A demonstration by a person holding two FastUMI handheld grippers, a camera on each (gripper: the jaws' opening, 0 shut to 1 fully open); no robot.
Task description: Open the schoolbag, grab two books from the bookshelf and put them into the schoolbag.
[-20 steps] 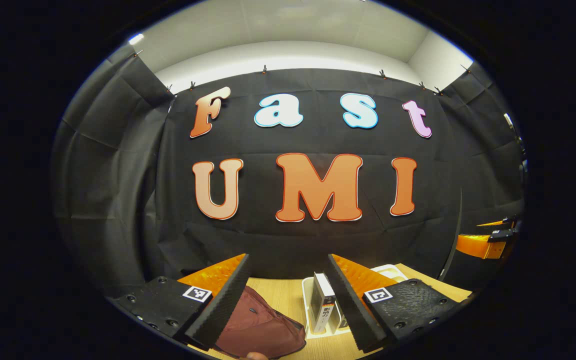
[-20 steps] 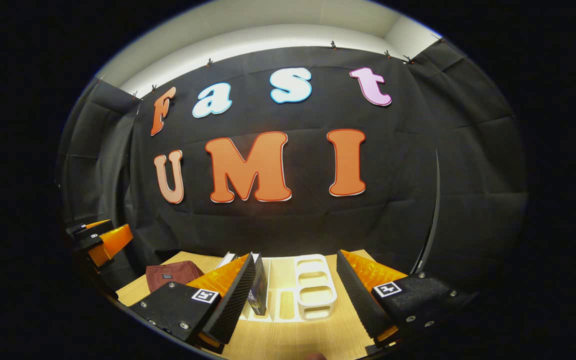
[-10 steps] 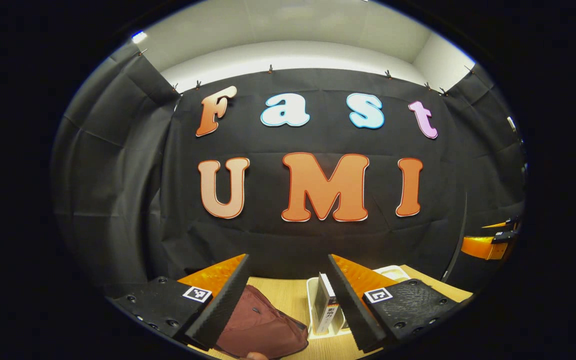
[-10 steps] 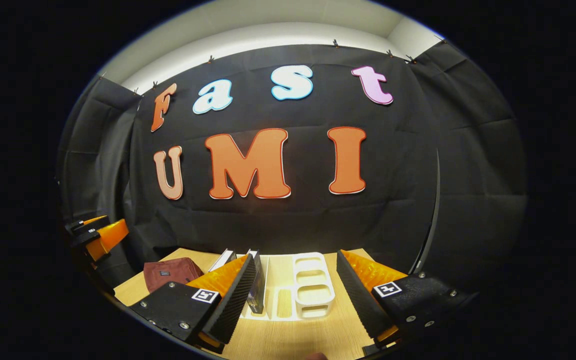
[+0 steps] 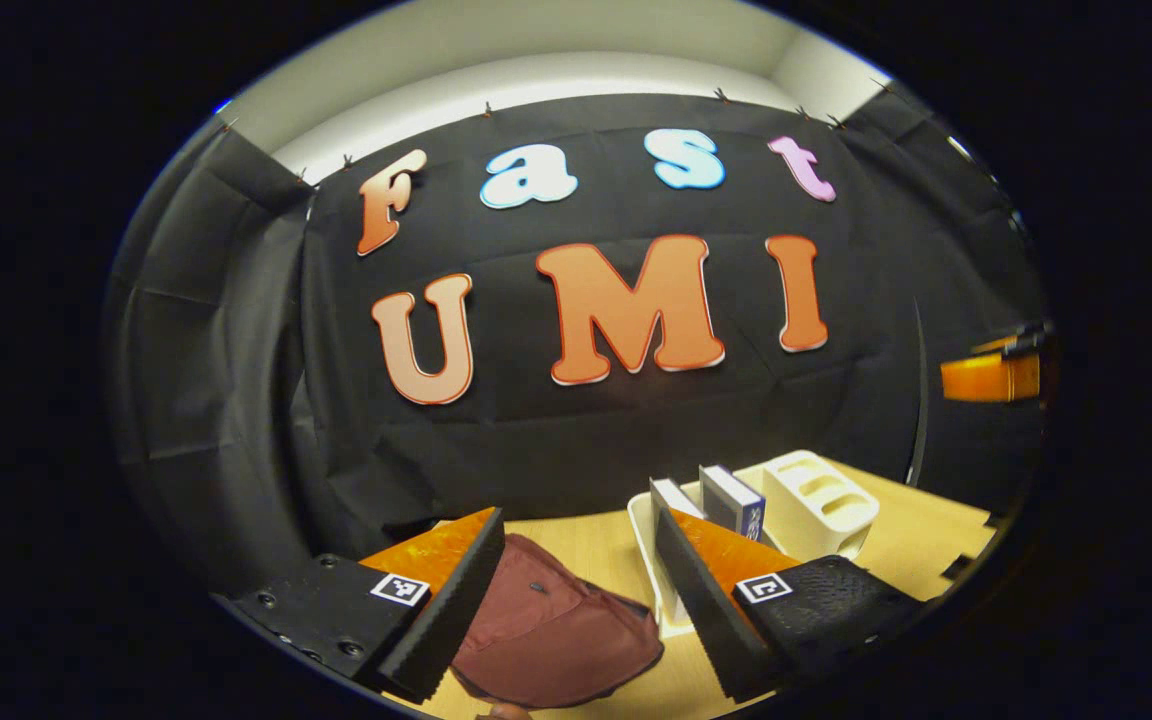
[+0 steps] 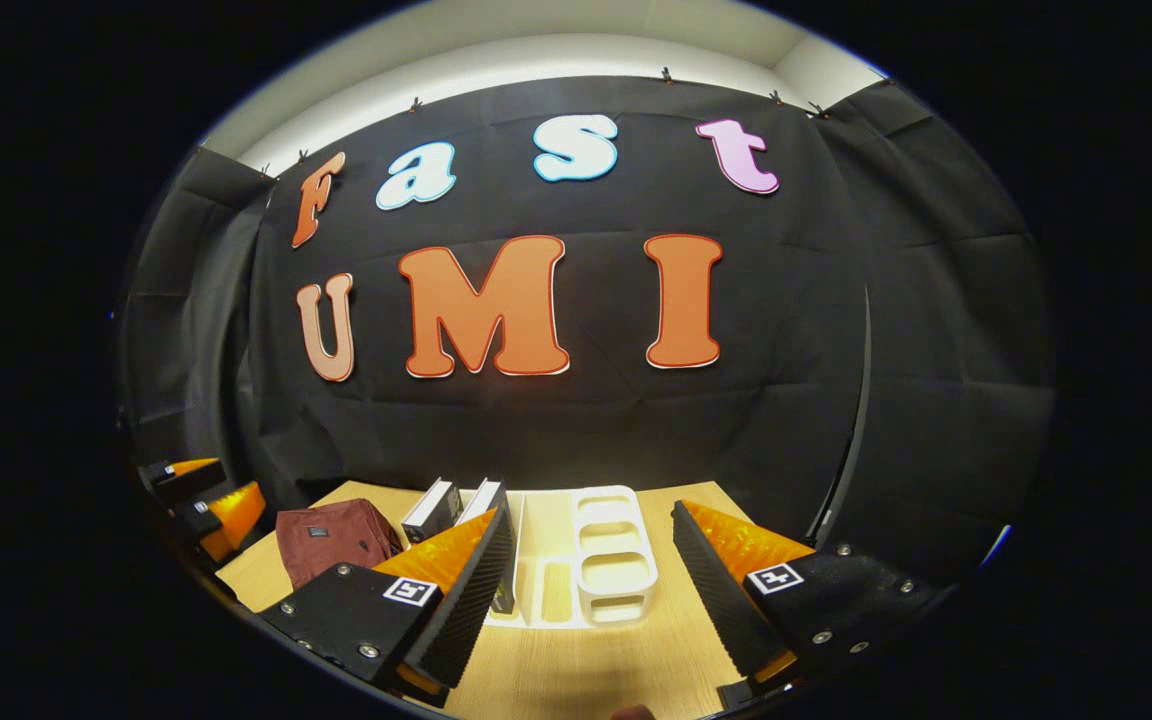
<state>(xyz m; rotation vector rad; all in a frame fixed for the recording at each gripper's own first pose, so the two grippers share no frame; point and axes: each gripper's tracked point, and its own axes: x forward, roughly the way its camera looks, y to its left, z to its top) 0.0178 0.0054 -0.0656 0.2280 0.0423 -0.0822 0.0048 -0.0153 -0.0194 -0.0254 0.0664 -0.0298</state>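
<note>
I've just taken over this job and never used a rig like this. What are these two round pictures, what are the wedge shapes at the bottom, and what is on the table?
There is no robot arm: a person holds a two-finger gripper in each hand, and a fisheye camera rides on each one. The wedges at the bottom are that gripper's own fingers. In the left gripper view the left gripper is open and holds nothing; in the right gripper view the right gripper is open and empty too. On the wooden table lie a dark red schoolbag, apparently still closed, and beside it a white bookshelf with two books standing at its end nearer the schoolbag. The shape at the left edge of the right gripper view is the left gripper.
</note>
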